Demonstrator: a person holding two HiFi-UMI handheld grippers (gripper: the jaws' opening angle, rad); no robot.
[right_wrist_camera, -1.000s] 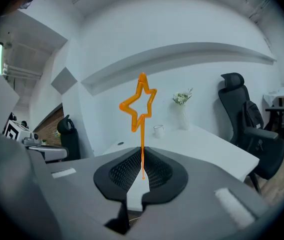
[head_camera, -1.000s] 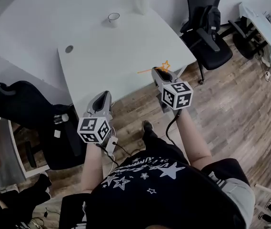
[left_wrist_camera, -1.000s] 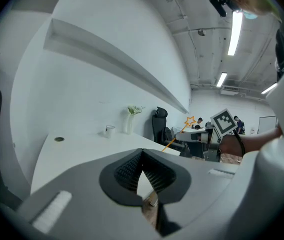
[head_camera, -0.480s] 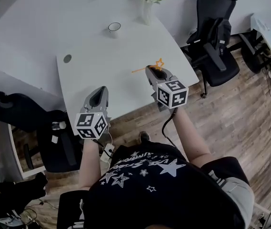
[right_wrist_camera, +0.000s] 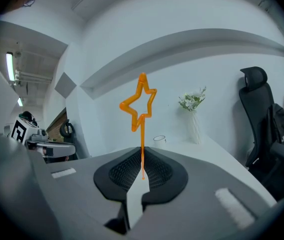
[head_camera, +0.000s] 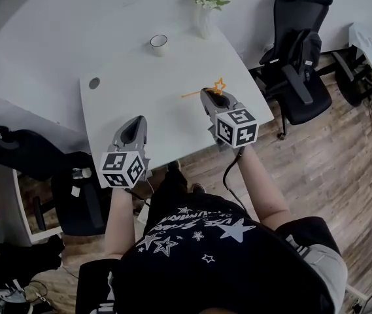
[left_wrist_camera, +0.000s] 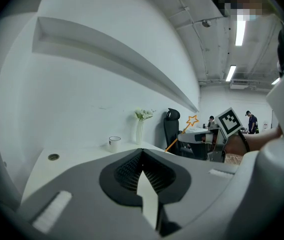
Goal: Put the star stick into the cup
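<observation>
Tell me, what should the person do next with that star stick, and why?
Probably carry the right gripper forward across the table toward the cup. Its jaws are already shut on the star stick, while the cup stands near the table's far edge, well away from the stick, so the gap has to be closed first.

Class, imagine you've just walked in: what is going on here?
A person at a white table holds a gripper in each hand. The right gripper is shut on the orange star stick; the left gripper is shut and empty. The cup stands at the table's far side, the stick not yet in it.
</observation>
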